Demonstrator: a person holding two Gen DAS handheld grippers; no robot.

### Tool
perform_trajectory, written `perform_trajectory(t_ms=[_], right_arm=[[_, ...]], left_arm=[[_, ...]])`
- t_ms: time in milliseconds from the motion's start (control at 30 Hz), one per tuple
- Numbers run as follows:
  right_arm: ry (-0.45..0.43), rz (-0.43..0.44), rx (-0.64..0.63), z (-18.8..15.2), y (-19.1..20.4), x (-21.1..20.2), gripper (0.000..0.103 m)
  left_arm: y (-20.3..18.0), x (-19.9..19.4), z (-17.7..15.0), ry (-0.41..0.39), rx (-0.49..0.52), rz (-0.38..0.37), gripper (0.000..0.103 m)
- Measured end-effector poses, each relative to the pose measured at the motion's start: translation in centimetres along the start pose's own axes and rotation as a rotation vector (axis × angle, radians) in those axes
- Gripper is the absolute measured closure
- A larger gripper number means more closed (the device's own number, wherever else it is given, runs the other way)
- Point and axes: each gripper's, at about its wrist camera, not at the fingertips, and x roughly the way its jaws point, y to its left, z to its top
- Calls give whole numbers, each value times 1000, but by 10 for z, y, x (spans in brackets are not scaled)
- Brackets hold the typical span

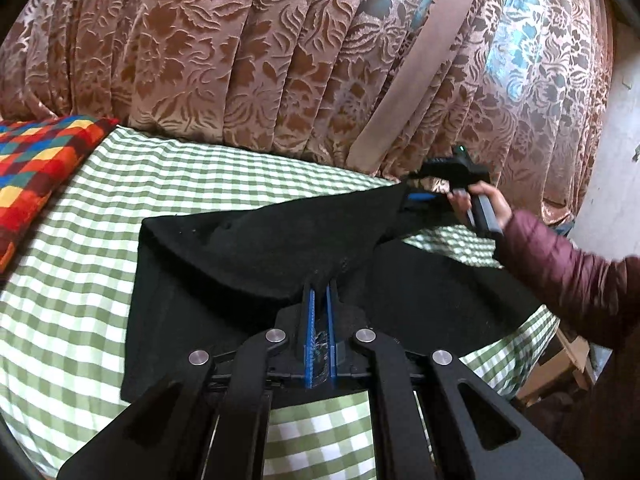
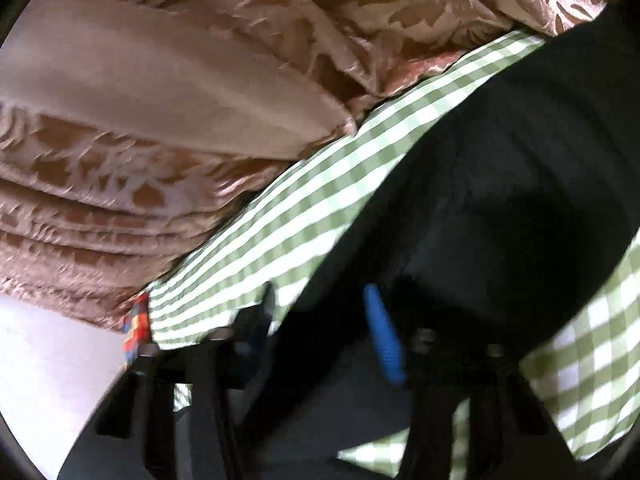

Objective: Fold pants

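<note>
The black pants point(image 1: 256, 264) lie on the green checked bedsheet point(image 1: 80, 280), 1 flap lifted. The left gripper point(image 1: 320, 292) is pinched on its near edge; the right gripper point(image 1: 420, 197) meets the far corner, but its grip cannot be told. Both corners are best carried level. Curtain point(image 1: 240, 60) crowds behind; sheet lies open toward the patchwork cushion point(image 1: 36, 164).

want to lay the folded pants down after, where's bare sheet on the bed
Bare checked sheet lies between the patchwork pillow and the pants, plus a strip along the curtain. The right side is crowded by pants and both grippers.
</note>
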Motion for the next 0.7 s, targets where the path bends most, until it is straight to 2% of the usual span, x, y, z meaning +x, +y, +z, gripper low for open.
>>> perform_trajectory(t_ms=[33, 167, 200, 300, 367, 433, 500, 567, 700], right_arm=[[-6, -23, -9, 2, 0, 2, 91], [-42, -48, -95, -5, 9, -11, 95], [-50, -37, -105, -7, 11, -18, 95], [-99, 45, -146, -20, 18, -52, 95], [-135, 114, -194, -37, 24, -83, 95], [-157, 153, -242, -58, 26, -108, 95], [-165, 178, -293, -90, 22, -133, 95], [-137, 198, -311, -121, 11, -145, 95], [-34, 180, -319, -185, -17, -142, 95]], left_arm=[[3, 0, 0, 5, -2, 9, 99], [19, 2, 17, -25, -28, 74, 99], [26, 5, 30, -47, -34, 138, 99], [48, 9, 72, -144, -63, 263, 100], [61, 6, 101, -228, -90, 317, 101], [66, 3, 114, -261, -87, 349, 102], [68, -3, 114, -275, -91, 344, 102], [68, -9, 102, -266, -95, 340, 102], [79, -24, 48, -208, -184, 313, 102]])
